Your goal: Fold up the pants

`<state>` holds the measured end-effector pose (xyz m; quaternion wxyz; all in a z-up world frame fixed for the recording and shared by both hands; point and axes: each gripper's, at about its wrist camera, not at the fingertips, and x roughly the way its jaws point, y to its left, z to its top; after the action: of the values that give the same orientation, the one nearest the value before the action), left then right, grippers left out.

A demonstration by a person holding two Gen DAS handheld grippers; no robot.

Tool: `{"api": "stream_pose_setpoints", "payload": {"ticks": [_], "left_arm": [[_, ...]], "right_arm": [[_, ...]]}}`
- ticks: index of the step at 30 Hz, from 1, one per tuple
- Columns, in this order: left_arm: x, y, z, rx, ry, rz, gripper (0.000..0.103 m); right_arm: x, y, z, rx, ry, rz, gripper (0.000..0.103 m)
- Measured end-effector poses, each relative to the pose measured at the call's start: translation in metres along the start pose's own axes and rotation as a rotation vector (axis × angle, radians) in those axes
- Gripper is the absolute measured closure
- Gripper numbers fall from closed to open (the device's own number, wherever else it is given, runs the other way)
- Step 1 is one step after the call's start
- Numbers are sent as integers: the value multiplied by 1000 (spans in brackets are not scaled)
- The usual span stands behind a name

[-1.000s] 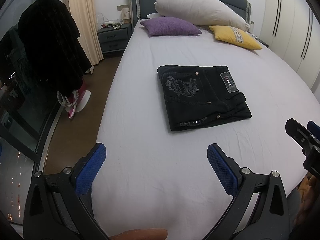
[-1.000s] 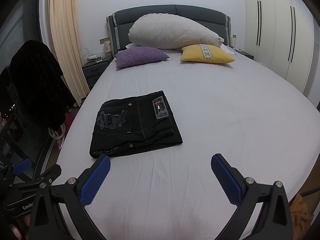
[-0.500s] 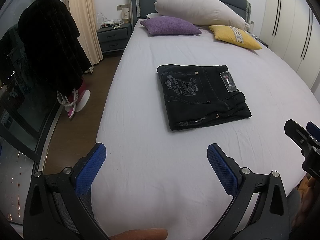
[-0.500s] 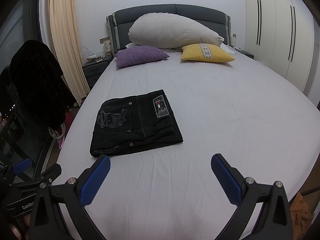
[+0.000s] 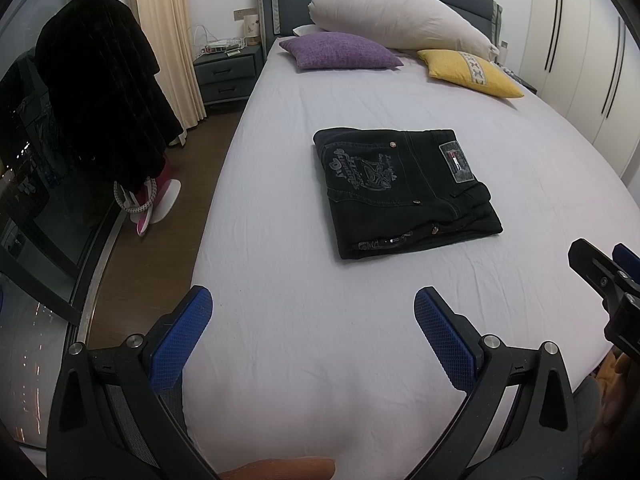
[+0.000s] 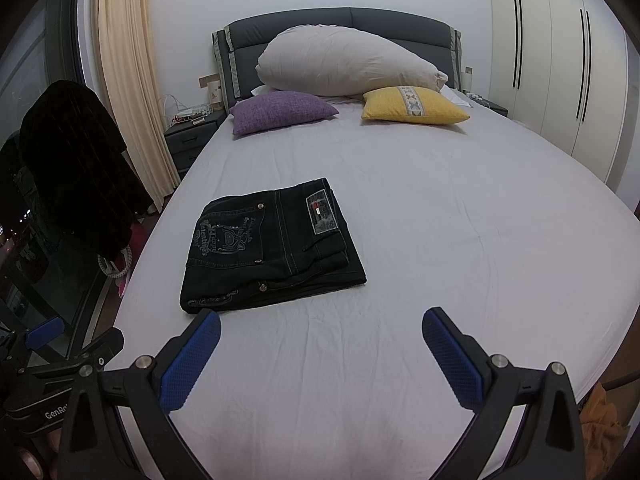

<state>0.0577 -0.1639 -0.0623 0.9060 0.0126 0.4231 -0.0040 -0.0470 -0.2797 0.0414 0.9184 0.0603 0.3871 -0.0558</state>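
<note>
Pants (image 5: 404, 190) (folded) on bed (image 5: 320, 360)

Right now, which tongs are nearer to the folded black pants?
Right. The right tongs hover just before the pants' near edge; the left tongs are farther back over bare sheet. Both are open.

The folded pants (image 5: 404, 190) hide their inner layers; only the top face and stacked edges show, and the stitched lettering on the pocket is too small to read. The white pillow (image 6: 344, 62) covers much of the headboard (image 6: 320, 22) and part of another pillow behind it. In the left wrist view the right gripper (image 5: 608, 276) is cut off by the right edge, so its fingers cannot be judged there. At the bed's near right corner, an orange-brown cloth (image 6: 604, 428) is cut off and unclear. Small items on the nightstand (image 5: 228, 76) are too tiny to identify.
</note>
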Motion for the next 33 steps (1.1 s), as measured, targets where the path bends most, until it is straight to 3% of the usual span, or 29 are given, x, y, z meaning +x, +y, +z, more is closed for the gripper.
{"api": "stream_pose_setpoints", "payload": {"ticks": [33], "left_arm": [[0, -5, -10, -13, 8, -16, 0]], "right_arm": [[-2, 0, -2, 2, 4, 3, 0]]}}
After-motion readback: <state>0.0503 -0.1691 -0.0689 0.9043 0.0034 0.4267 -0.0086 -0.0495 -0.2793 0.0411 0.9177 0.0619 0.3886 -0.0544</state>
